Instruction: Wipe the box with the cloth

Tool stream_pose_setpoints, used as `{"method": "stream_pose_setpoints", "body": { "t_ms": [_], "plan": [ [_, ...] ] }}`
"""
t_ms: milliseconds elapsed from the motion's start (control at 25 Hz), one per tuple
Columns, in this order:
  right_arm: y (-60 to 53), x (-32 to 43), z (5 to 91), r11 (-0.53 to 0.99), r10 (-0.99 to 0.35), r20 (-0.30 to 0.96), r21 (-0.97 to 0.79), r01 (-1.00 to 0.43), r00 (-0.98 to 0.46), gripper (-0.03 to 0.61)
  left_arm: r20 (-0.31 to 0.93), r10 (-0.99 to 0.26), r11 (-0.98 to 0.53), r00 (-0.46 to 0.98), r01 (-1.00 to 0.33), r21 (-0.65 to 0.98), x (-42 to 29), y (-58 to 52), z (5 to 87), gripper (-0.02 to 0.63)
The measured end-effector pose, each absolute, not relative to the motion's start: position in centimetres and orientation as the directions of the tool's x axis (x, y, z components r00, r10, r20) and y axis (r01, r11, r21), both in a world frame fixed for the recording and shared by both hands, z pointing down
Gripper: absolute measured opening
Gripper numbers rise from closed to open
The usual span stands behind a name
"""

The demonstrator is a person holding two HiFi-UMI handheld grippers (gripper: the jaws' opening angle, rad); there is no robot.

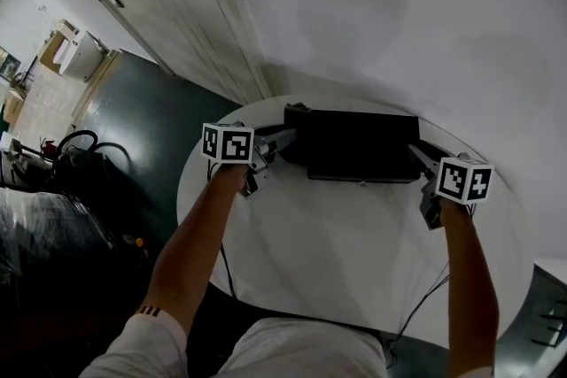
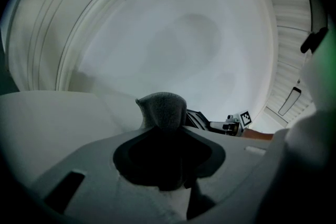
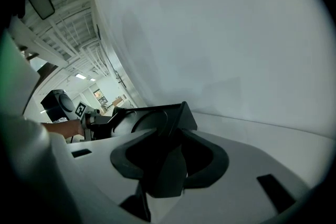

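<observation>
Head view: the black box [image 1: 359,144] lies flat in the upper centre of the frame, on the far part of the round white worktop [image 1: 337,252] and close to the white wall [image 1: 425,13]. The dark floor [image 1: 133,119] shows at the left of the frame.

Left hand-held gripper [image 1: 282,137]: positioned at the box's left end, at centre left of the head view. In the left gripper view the left hand-held gripper [image 2: 164,136] is pressed together on a fold of grey cloth [image 2: 163,110] – the fold stands up from between the jaws at the lower centre of the frame. The box [image 2: 197,119] shows just right of the cloth. Whether the cloth touches the box cannot be told from these views.

Right hand-held gripper [image 1: 415,150]: positioned at the box's right end, at centre right of the head view. In the right gripper view the right hand-held gripper [image 3: 170,149] pinches the near edge of the box [image 3: 152,115] – a black corner of the box rises between the jaws at the lower centre of the frame.

The two hand-held grippers face each other across the box's length.
</observation>
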State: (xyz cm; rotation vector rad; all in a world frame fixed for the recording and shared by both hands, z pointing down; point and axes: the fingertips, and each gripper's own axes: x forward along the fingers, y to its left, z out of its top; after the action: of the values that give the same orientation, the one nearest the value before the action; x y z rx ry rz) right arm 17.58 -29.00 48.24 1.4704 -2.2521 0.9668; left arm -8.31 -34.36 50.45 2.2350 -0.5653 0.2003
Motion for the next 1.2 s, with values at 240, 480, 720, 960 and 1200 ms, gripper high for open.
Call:
{"method": "stream_pose_setpoints", "body": {
  "t_ms": [240,480,720,960,1200],
  "plan": [
    [-28.9,17.6,48.3,0.254,-0.703,0.561,-0.375,-0.892,-0.436,0.143,0.314,-0.307,-0.588,0.898,-0.438,0.680,-7.6,-33.7,50.3,0.109],
    [-29.0,17.5,48.2,0.254,-0.709,0.557,-0.372,-0.893,-0.434,0.143,0.293,-0.269,-0.611,0.917,-0.398,0.684,-7.8,-31.6,49.7,0.109],
    [-29.0,17.8,48.3,0.250,-0.714,0.553,-0.371,-0.894,-0.429,0.143,0.295,-0.230,-0.635,0.927,-0.373,0.677,-7.8,-28.5,49.3,0.110],
    [-28.8,17.8,48.4,0.248,-0.711,0.554,-0.379,-0.892,-0.433,0.143,0.307,-0.248,-0.634,0.919,-0.394,0.666,-8.1,-25.5,49.1,0.109],
    [-29.1,17.6,48.2,0.263,-0.715,0.545,-0.372,-0.890,-0.438,0.143,0.309,-0.256,-0.644,0.916,-0.400,0.652,-8.5,-24.0,48.6,0.109]
  ]
}}
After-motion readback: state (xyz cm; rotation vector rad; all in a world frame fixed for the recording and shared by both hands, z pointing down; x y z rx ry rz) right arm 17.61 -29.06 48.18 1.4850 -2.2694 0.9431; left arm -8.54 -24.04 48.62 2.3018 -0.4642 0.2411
